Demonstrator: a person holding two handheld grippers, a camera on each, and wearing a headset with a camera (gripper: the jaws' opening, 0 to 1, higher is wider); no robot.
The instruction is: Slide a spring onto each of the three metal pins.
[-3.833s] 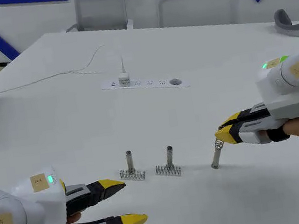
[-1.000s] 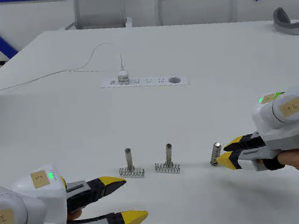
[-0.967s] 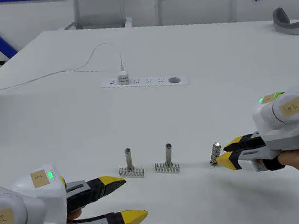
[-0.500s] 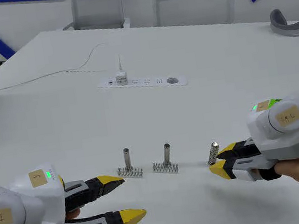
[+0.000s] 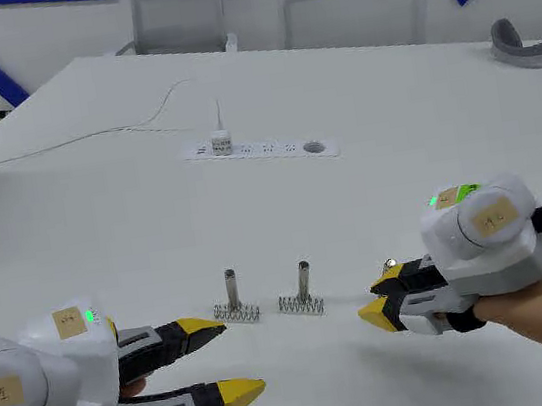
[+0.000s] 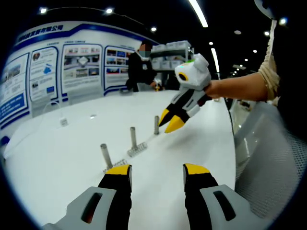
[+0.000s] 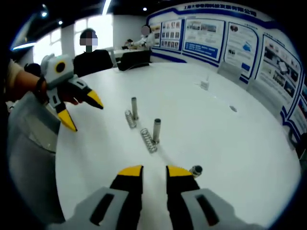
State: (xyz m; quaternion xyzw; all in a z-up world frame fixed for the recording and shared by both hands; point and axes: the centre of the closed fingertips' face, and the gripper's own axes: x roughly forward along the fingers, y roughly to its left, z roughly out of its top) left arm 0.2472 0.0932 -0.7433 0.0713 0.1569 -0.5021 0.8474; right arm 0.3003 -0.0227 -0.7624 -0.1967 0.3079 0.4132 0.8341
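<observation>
Two upright pins (image 5: pixel 230 283), springs (image 5: pixel 301 306) lying flat alongside, ahead of the fingertips.
Left gripper (image 5: pixel 234 358) gapes wide, right gripper (image 5: pixel 378 294) is narrowly parted; both empty.

Third pin (image 7: pixel 195 169): lower part hidden behind right claw (image 7: pixel 155 170).

Yellow-tipped left gripper (image 5: pixel 234 358), right gripper (image 5: pixel 376 294); silvery pins (image 5: pixel 231 285); white table (image 5: pixel 100 207)
</observation>
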